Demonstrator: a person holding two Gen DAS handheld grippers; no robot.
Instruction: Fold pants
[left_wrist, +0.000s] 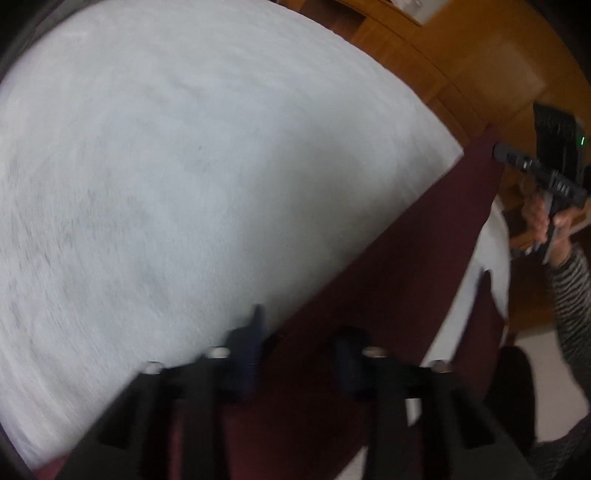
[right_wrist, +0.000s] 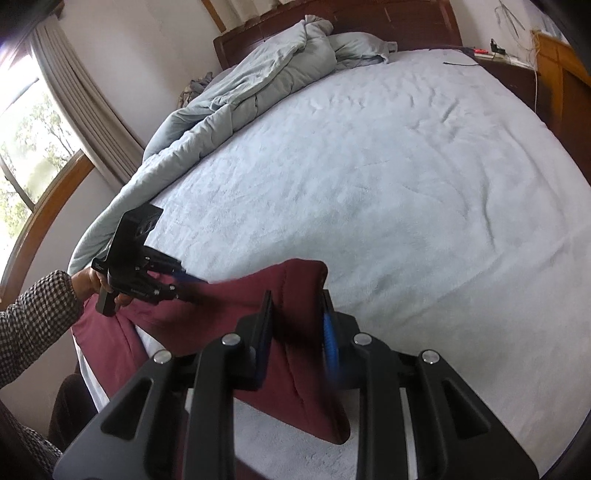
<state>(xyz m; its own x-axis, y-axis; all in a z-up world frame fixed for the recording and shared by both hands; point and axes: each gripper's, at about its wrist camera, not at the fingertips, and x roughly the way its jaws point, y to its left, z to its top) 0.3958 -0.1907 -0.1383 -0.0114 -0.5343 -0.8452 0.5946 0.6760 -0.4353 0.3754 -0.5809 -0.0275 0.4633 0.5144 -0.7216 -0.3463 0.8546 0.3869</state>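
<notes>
Both sets of tongs are clamped on the maroon pants and here is where it can slip: my right tongs pinch only the folded corner of the cloth, so if I pull the two ends apart too hard that edge could slide out from between the pads and drop onto the bed. Same worry on the other side, where my left tongs look narrowed on the fabric, though that wrist view is blurred and I can't be sure how deep the bite goes. Another risk, as I judge it: much of the garment hangs past the near edge of the bed at about 7 o'clock in the right wrist view, and that weight could drag the fold crooked. The rumpled grey duvet sits well clear at 11 o'clock, so no snag there. Where's the cloth now? From the right wrist it runs from between my pads out toward 9 o'clock, where the left tongs grip its far end. From the left wrist it stretches from my pads up toward 2 o'clock, reaching the right tongs.
</notes>
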